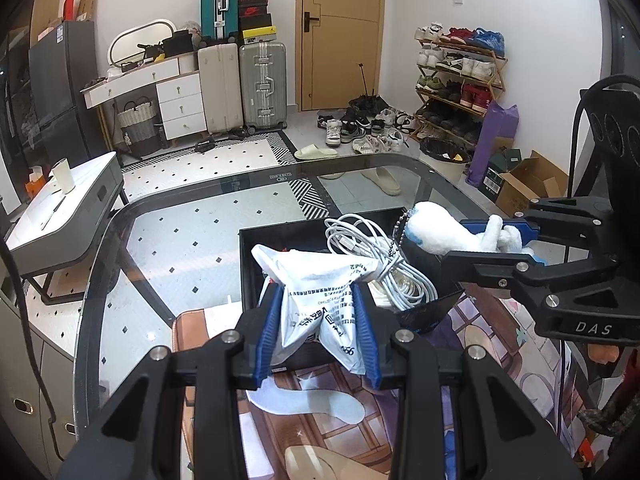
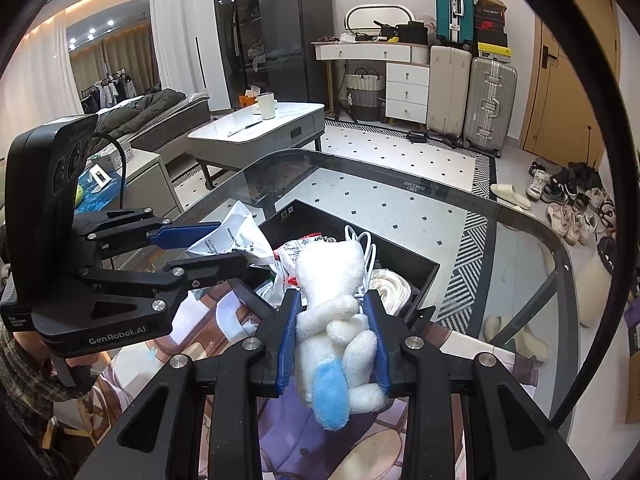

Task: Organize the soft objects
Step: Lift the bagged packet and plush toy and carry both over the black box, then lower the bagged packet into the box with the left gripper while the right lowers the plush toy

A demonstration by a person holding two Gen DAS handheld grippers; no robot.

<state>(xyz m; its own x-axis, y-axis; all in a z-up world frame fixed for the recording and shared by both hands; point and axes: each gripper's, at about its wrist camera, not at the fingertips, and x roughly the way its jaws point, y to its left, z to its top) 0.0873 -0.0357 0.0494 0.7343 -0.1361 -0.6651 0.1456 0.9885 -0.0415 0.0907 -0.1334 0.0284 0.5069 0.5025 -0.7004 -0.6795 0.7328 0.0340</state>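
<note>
My left gripper point(image 1: 318, 300) is shut on a white printed plastic bag point(image 1: 320, 296) and holds it above the near edge of a black open box point(image 1: 256, 248). My right gripper point(image 2: 332, 304) is shut on a white plush toy with a blue tail point(image 2: 336, 320), also above the box point(image 2: 400, 248). In the left wrist view the plush point(image 1: 444, 232) and right gripper point(image 1: 480, 240) are at the right. In the right wrist view the bag point(image 2: 236, 232) and left gripper point(image 2: 228, 244) are at the left. A coiled white cable point(image 1: 372, 256) and a red-and-white packet point(image 2: 296, 248) lie in the box.
The box stands on a glass table point(image 1: 200, 208) partly covered by a printed mat point(image 1: 320, 420). A white rope coil point(image 2: 392, 284) lies in the box. A low white coffee table point(image 2: 256, 132) with a cup stands beyond. Suitcases, shoes and a shoe rack point(image 1: 456, 80) line the walls.
</note>
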